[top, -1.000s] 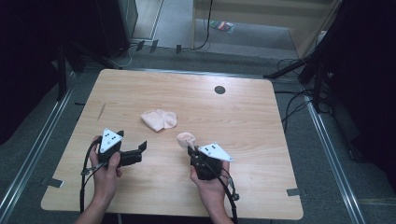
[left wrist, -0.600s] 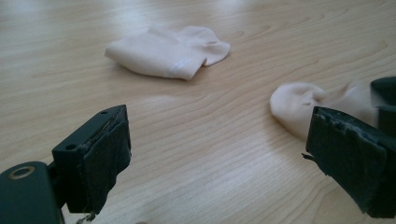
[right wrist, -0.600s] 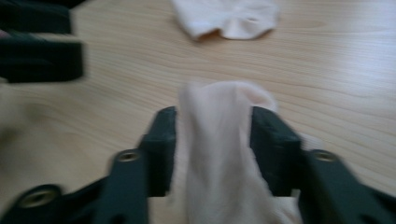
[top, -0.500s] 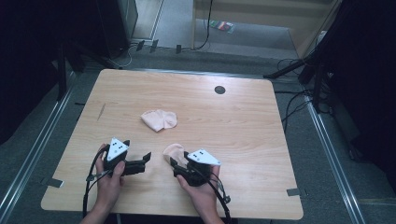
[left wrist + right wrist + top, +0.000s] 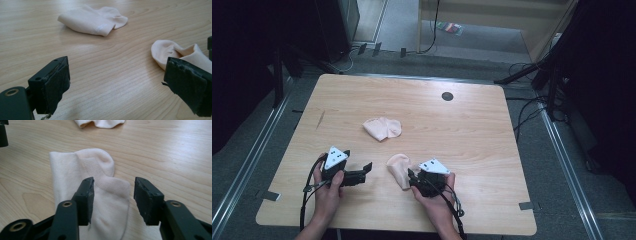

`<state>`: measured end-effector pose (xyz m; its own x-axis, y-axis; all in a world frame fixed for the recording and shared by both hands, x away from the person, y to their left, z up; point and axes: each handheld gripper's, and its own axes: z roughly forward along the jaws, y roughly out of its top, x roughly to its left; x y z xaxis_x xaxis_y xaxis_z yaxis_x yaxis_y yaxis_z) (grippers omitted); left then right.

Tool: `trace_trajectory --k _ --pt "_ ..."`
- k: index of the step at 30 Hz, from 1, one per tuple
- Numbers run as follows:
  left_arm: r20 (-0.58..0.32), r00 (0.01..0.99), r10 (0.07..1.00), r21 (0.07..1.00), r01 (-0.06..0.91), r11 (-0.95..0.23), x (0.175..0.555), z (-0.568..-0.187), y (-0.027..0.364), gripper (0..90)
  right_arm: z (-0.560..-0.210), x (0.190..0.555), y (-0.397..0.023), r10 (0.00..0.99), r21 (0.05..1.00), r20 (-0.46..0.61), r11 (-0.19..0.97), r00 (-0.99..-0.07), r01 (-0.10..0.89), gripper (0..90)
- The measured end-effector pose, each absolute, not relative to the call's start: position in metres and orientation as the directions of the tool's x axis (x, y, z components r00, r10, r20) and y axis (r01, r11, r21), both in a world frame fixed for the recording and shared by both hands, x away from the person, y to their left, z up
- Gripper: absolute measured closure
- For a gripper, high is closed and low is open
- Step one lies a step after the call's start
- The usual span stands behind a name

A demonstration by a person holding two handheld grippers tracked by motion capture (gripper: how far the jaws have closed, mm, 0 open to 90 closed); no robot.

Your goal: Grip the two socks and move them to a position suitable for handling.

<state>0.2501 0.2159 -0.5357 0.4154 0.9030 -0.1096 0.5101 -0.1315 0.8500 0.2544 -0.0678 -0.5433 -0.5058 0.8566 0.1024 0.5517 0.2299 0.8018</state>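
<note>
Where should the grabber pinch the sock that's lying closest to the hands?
Probably the raised fold along the near sock's edge, coming from the person's side, where the right gripper hovers with jaws apart. That ridge stands up off the table; the rest lies flat.

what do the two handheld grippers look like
Both the left gripper and the right gripper are black, each topped with a pale grey three-cornered plate bearing small dark dots. Black cables trail back from them. Their fingers are blocky, faced with dark pads, with brass-coloured rivets at the base. No sleeves show on the forearms.
</note>
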Motion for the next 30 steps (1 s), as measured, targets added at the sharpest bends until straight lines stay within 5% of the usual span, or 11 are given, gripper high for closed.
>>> trace_trajectory --k 7,10,11,13,30 --pt "-0.114 0.416 0.902 0.852 0.509 -0.127 0.25 -0.536 0.215 7.0 -0.553 0.254 -0.055 0.848 0.772 0.042 0.308 -0.529 0.555 52.9" --pt "-0.117 0.416 0.902 0.851 0.511 -0.125 0.25 -0.536 0.215 7.0 -0.553 0.251 -0.053 0.84 0.775 0.017 0.332 -0.542 0.538 62.1" --pt "-0.118 0.417 0.901 0.851 0.51 -0.125 0.25 -0.536 0.214 7.0 -0.553 0.248 -0.052 0.837 0.776 0.034 0.323 -0.546 0.542 76.1" --pt "-0.116 0.42 0.9 0.853 0.507 -0.126 0.25 -0.536 0.215 7.1 -0.552 0.248 -0.052 0.834 0.773 0.067 0.303 -0.547 0.557 84.4" --pt "-0.171 0.357 0.918 0.877 0.48 -0.024 0.247 -0.531 0.233 14.1 -0.489 0.236 -0.033 0.798 0.847 0.17 0.182 -0.579 0.5 85.8"
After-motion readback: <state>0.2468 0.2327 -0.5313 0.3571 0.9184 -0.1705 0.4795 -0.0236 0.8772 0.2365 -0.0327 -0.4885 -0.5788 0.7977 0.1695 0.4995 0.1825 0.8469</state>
